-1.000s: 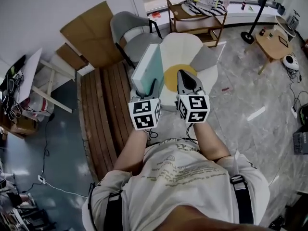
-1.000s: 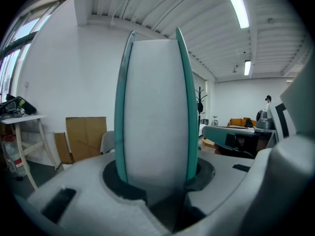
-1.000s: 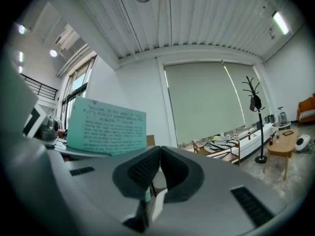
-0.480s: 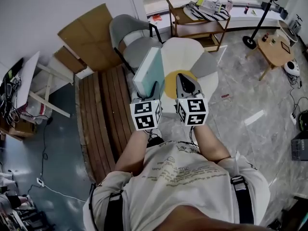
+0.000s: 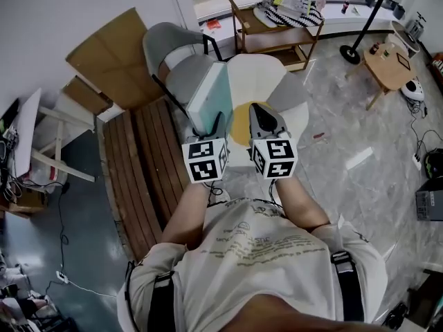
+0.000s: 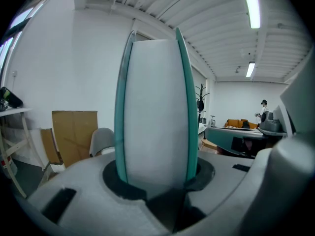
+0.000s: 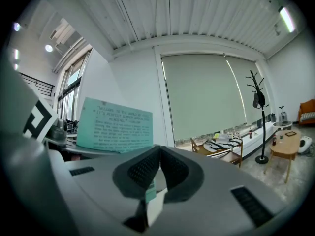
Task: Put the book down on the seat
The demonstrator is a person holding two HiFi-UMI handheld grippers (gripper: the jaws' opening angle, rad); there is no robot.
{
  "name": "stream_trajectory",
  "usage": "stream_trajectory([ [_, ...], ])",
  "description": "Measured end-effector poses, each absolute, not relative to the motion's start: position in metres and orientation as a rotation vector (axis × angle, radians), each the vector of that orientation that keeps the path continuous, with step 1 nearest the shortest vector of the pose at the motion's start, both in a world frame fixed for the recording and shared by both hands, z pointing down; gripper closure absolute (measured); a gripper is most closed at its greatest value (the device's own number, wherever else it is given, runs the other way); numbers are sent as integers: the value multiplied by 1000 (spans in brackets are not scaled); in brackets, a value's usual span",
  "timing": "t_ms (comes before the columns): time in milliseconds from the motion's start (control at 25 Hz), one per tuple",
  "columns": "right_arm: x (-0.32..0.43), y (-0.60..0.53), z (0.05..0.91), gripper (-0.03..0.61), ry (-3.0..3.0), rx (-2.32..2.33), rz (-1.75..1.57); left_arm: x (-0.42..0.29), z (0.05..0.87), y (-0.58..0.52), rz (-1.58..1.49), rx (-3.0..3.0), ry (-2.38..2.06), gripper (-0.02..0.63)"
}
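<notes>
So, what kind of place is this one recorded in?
Probably an office lounge or studio-type room, indoors. An open wooden shelf unit stands by a long window with its blind down. There is a small round wooden table on a polished stone-look floor, and an orange sofa further back.

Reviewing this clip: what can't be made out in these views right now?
- Title: the head view shows the book obliquely; the left gripper view shows only its page edge.
- Cover print: too small and blurred in the right gripper view.
- Seat of the grey chair: partly behind the book, head view.
- Distant person: too small, left gripper view.
</notes>
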State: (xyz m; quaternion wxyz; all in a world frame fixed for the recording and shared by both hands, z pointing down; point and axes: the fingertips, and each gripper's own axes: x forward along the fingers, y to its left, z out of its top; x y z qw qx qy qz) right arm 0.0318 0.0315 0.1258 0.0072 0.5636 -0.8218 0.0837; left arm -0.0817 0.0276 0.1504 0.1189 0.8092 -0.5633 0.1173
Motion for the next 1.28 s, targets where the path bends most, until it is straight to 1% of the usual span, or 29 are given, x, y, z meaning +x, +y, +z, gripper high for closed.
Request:
stream_trajectory([
  [240,23,1,121,551,-2532,1796,257,-87,145,-5,324,2399,-1599,448],
  [720,-20,-44,114,551,-2453,1857,183,-133,152,-59,257,2429,-1499,448],
  [1000,-14,-62,117,551,-2394,1908,189,-138,160,-84,269,2439,-1446,448],
  [1280,-4,-89,118,551,-2461,1819,195,-130,160,-102,274,2395,-1520,448],
])
